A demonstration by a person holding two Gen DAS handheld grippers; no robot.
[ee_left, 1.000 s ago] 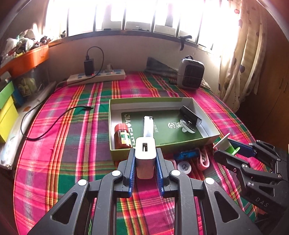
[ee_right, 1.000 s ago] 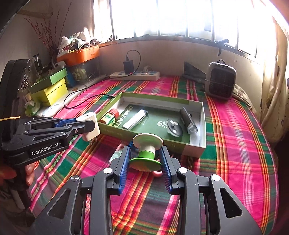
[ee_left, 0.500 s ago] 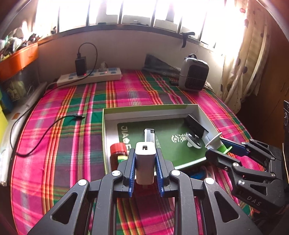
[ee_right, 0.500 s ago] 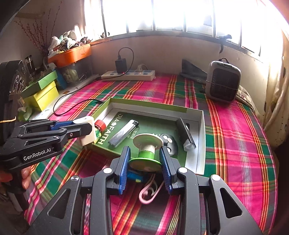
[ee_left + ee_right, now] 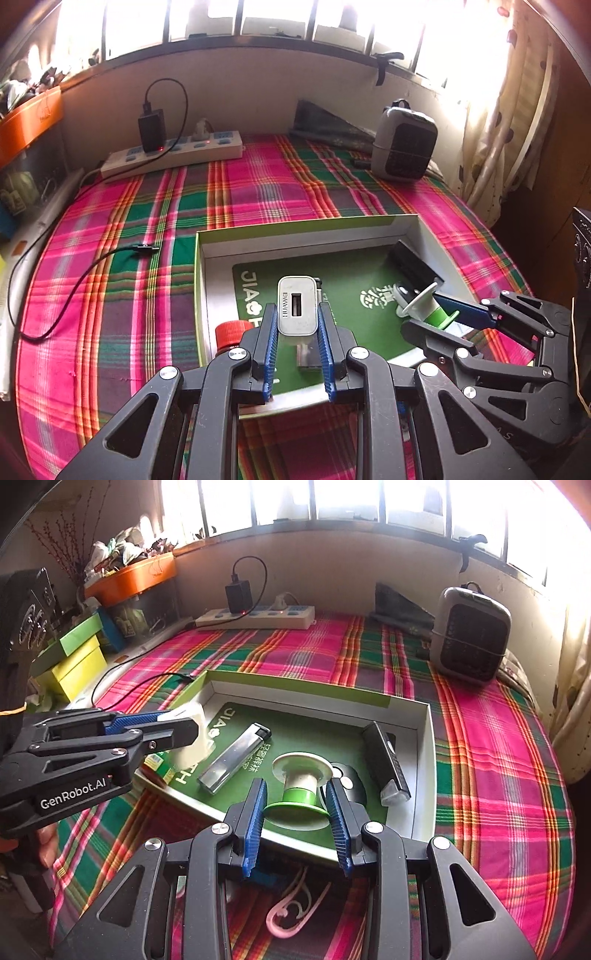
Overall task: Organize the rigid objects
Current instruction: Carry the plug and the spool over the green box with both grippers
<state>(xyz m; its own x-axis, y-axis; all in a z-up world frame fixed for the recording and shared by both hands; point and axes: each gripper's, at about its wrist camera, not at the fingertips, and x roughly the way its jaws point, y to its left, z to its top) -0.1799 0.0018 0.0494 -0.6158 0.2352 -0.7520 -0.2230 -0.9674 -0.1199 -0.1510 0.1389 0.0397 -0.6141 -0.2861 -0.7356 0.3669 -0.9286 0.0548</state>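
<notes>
Sunlit windows run behind a surface (image 5: 110, 258) draped in a pink-and-green plaid cloth, with a white power strip (image 5: 173, 155) at the far edge near 11 o'clock and a small grey heater (image 5: 402, 147) near 1 o'clock. At the middle lies an open shallow box (image 5: 369, 225) with a green liner, and inside it, from the left, are a red-capped bottle (image 5: 231, 332), a silver lighter (image 5: 236, 757), a dark round piece (image 5: 351, 779) and a black bar-shaped gadget (image 5: 386, 760). The left claw (image 5: 297, 325) is nearly closed on a white USB charger block (image 5: 297, 310), its blue pads pressed to the two flat sides, the block hanging over the box's near-left part. That block looks stiff, light and smooth-skinned, so the flat sides are the sensible hold and it should drop without harm. To its right, the right claw (image 5: 297, 805) stands a little wider, clamped on a green-and-white spool (image 5: 301, 786) at the rim of its lower flange, above the box's near-middle. The spool seems hard, hollow plastic and very light; held by a round rim it could pivot or slip, so a grip across the core would be surer. Compared with a second ago, both claws have carried their loads forward from short of the box's near wall to over its interior, and the pink curled item (image 5: 291, 912) and blue piece (image 5: 267, 877) on the cloth now lie under the right claw rather than ahead of it.
</notes>
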